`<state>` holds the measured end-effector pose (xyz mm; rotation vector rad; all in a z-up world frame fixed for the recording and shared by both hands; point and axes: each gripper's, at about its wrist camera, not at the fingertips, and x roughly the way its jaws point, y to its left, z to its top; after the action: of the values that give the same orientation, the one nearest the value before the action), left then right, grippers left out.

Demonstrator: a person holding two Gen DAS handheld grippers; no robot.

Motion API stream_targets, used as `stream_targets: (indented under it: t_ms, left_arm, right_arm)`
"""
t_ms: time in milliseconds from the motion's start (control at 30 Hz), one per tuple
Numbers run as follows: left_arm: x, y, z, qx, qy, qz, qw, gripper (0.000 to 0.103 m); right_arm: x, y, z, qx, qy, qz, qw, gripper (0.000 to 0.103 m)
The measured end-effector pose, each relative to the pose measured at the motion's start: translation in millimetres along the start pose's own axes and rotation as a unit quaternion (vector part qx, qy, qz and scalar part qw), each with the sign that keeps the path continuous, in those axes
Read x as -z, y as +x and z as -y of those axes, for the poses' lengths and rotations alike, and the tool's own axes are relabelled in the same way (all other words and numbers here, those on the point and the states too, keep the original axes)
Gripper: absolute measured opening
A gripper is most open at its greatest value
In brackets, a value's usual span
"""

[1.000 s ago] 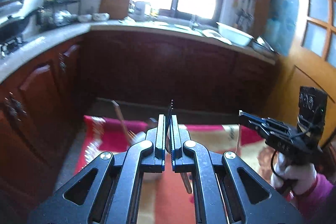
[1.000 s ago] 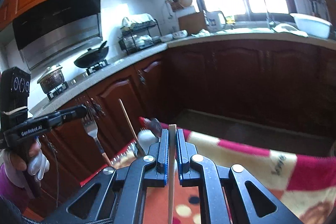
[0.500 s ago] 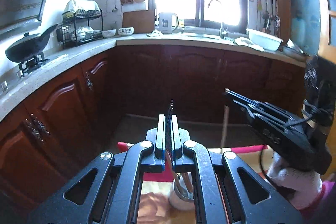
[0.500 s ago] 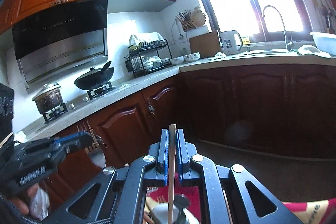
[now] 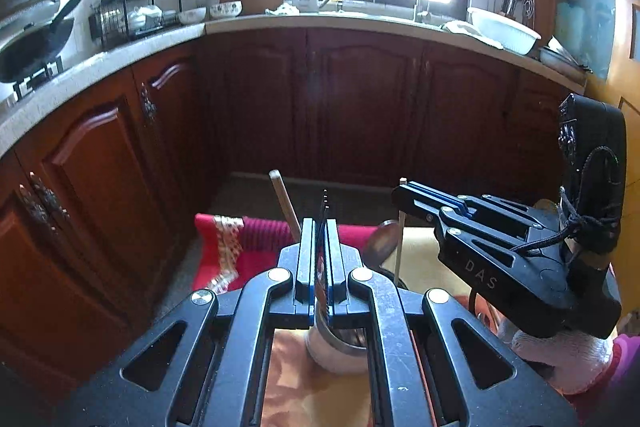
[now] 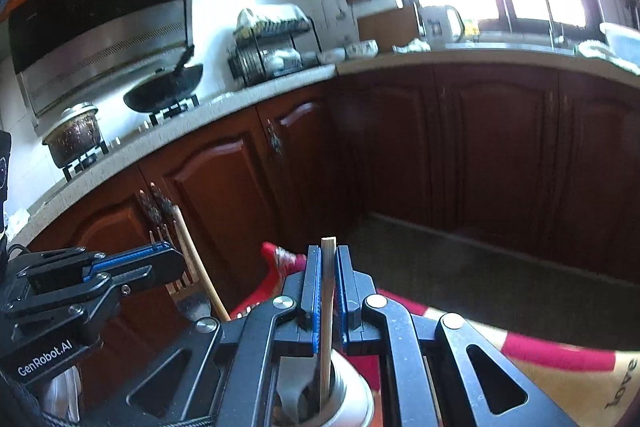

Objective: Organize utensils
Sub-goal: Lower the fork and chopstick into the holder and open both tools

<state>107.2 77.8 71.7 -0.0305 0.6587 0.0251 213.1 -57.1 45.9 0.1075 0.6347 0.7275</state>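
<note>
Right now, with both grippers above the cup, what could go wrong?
1. The right gripper holds a chopstick with its tip inside the utensil cup; a sideways push may tip the cup.
2. The left gripper holds a fork close beside it, so the grippers may collide.
3. The cup already holds utensils, so the fork could jam.

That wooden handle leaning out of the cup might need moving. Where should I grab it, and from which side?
Grip the wooden handle near its free top end, coming from above, pads on either side. It leans out of the cup, and only that upper length stands clear; the rest is hidden.
</note>
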Motion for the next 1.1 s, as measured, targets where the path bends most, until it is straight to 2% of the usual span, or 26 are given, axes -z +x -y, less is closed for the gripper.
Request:
stream_targets:
  t_ms: [200, 233, 300, 333, 433, 500, 600, 667, 1100]
  left_arm:
    - [7.1, 6.3, 4.2, -0.002, -0.009, -0.014, 0.9999, 0.002]
    - [7.7, 7.0, 4.4, -0.001, -0.012, -0.016, 0.9998, 0.003]
    - [8.7, 7.3, 4.5, 0.000, -0.020, -0.019, 0.9996, 0.003]
    - [8.8, 6.7, 3.9, -0.001, -0.026, -0.019, 0.9995, 0.003]
    - [10.1, 4.1, 1.8, 0.003, -0.040, -0.025, 0.9989, 0.014]
    - [10.5, 0.5, 1.7, 0.007, -0.046, -0.024, 0.9986, 0.035]
    - [12.2, -8.2, 2.9, 0.008, -0.052, -0.018, 0.9984, 0.048]
    - [13.4, -12.4, 4.7, 0.006, -0.053, -0.016, 0.9985, 0.051]
    - [20.3, -40.1, 29.5, 0.010, -0.048, -0.008, 0.9987, 0.051]
  right_arm:
    - [6.8, -1.0, 17.8, -0.017, 0.035, -0.026, 0.999, 0.007]
    - [6.7, -2.1, 21.3, -0.021, 0.044, -0.029, 0.998, 0.010]
    - [8.1, -5.2, 24.7, -0.016, 0.052, -0.034, 0.998, 0.023]
    - [9.7, -7.0, 27.6, -0.016, 0.056, -0.038, 0.998, 0.023]
    - [15.9, -13.5, 32.7, -0.014, 0.063, -0.045, 0.997, 0.023]
    - [19.7, -18.4, 35.3, -0.013, 0.066, -0.049, 0.997, 0.024]
    - [26.3, -28.7, 38.3, -0.012, 0.067, -0.054, 0.996, 0.024]
    - [30.8, -38.2, 39.2, -0.009, 0.064, -0.055, 0.996, 0.024]
    - [46.5, -89.1, 37.1, 0.015, 0.057, -0.060, 0.996, 0.025]
